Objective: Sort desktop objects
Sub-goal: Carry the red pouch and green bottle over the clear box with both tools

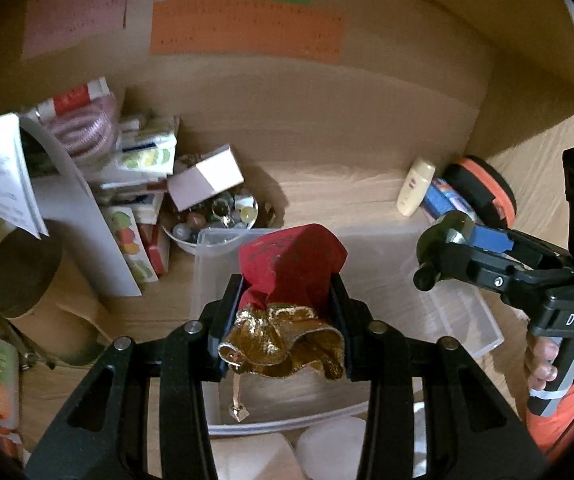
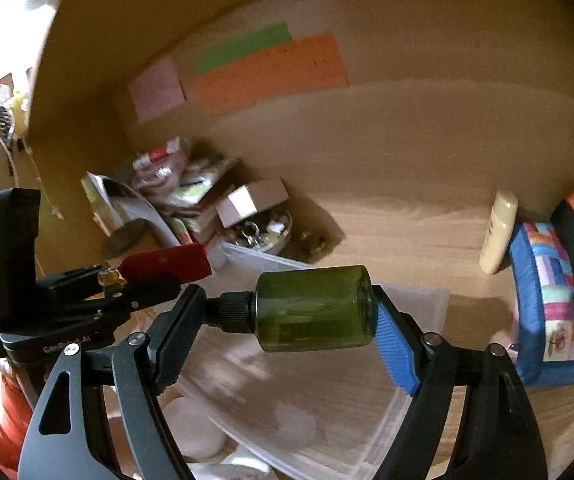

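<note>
My left gripper [image 1: 287, 296] is shut on a red pouch with a gold frilled mouth [image 1: 291, 264] and holds it above a clear plastic bin [image 1: 439, 304]. My right gripper [image 2: 287, 308] is shut on a dark green bottle with a black cap [image 2: 315, 308], held sideways over the same bin [image 2: 415, 296]. In the left wrist view the right gripper [image 1: 447, 248] with the bottle [image 1: 443, 236] is at the right, level with the pouch. In the right wrist view the left gripper [image 2: 159, 276] with the pouch [image 2: 167, 264] is at the left.
A white bowl of marbles [image 1: 223, 216], a small pink box [image 1: 207, 180] and stacked packets [image 1: 143, 156] crowd the back left. A cream bottle [image 1: 415, 188], a blue patchwork case [image 2: 547, 304] and an orange-black disc [image 1: 483, 188] stand at the back right. White round pads [image 2: 195, 424] lie near the bin.
</note>
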The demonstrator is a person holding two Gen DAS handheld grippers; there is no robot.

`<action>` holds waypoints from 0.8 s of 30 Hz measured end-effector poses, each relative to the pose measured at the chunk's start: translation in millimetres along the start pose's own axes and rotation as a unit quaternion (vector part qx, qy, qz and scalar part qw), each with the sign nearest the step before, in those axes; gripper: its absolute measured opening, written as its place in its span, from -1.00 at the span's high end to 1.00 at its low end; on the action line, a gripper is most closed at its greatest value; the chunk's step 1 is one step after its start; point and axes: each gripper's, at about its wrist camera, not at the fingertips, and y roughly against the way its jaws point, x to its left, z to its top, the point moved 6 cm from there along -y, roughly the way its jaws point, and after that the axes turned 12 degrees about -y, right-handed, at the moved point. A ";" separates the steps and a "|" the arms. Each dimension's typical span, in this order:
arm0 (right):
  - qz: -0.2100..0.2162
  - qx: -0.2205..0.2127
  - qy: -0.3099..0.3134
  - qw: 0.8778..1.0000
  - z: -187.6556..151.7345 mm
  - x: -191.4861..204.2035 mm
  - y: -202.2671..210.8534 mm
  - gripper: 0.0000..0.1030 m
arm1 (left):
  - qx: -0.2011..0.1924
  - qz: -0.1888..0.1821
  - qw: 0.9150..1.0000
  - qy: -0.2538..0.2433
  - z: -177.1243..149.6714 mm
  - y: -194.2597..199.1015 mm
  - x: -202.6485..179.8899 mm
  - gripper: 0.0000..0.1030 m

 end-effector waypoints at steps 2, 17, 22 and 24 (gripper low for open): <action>-0.005 0.013 -0.003 1.000 -2.4 -5.7 -8.6 -0.52 | 0.011 0.000 1.000 0.001 -2.4 -8.1 1.5 0.23; -0.062 0.060 0.064 0.994 -28.9 -11.2 -41.3 -0.52 | 0.080 0.000 0.997 -0.014 -22.3 -55.3 -2.1 0.23; -0.081 0.071 0.090 0.990 -38.0 -8.3 -48.4 -0.52 | 0.095 0.002 0.995 -0.021 -26.7 -60.8 -5.4 0.22; -0.084 0.079 0.090 0.989 -42.0 -8.9 -52.7 -0.52 | 0.097 0.006 0.995 -0.024 -27.2 -61.3 -5.3 0.21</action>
